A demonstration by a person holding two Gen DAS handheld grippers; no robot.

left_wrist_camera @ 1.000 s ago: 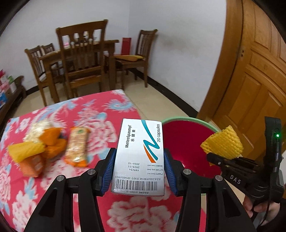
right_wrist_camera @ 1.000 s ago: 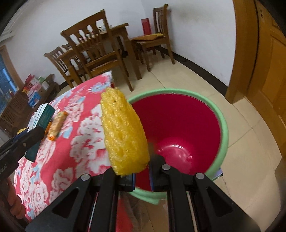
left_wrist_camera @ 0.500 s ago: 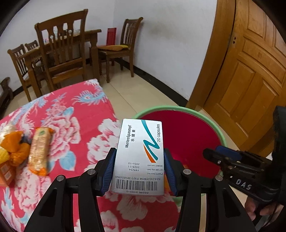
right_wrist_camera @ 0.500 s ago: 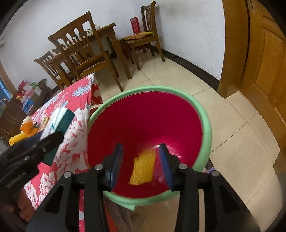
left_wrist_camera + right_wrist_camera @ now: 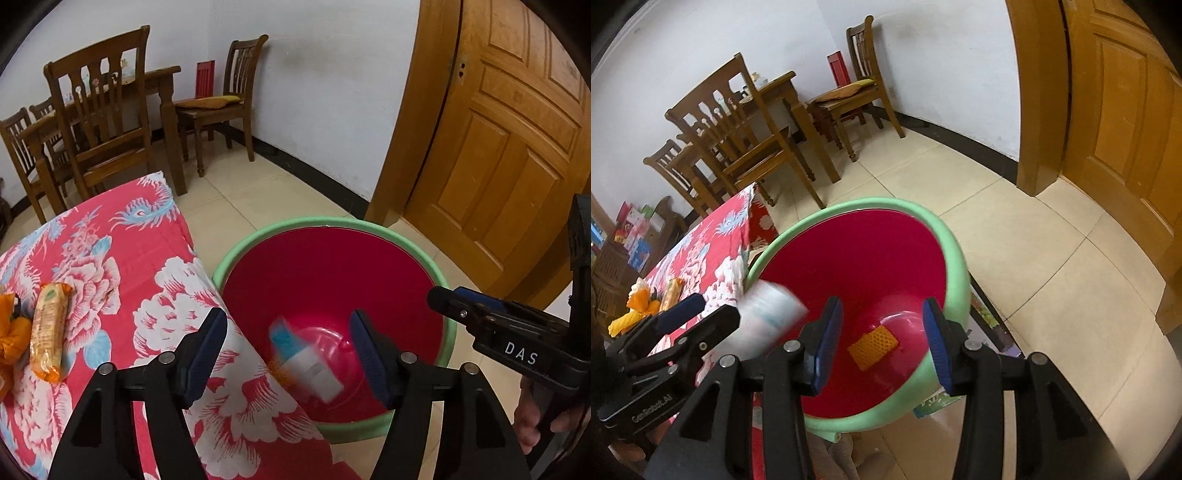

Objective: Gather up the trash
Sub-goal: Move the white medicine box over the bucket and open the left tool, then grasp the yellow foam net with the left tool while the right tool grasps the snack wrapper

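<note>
On the far left of the left wrist view, a tan snack packet (image 5: 48,334) lay on the floral red tablecloth (image 5: 122,295), beside a crumpled orange wrapper (image 5: 9,338) at the frame's edge. Further right, the left gripper (image 5: 289,352) hung over the near rim of the red bucket (image 5: 406,280), the one with the green lip standing on the tiled floor against the table's edge. Its jaws had just been opening, and they stood spread apart with nothing pressed between the blue pads. The white and teal medicine box (image 5: 304,360) was blurred in the space between them, free of both pads and inside the bucket's mouth (too smeared to tell whether it touched anything). At the right edge, the right gripper (image 5: 456,301) reached in over the rim.

In the right wrist view, that same box (image 5: 768,314) showed as a pale smear just off the left gripper's fingers (image 5: 698,325). The right gripper (image 5: 879,341) had jaws parted and bare, holding nothing. Between them, far below, the yellow foam net (image 5: 873,346) lay flat on the bucket's bottom.
</note>
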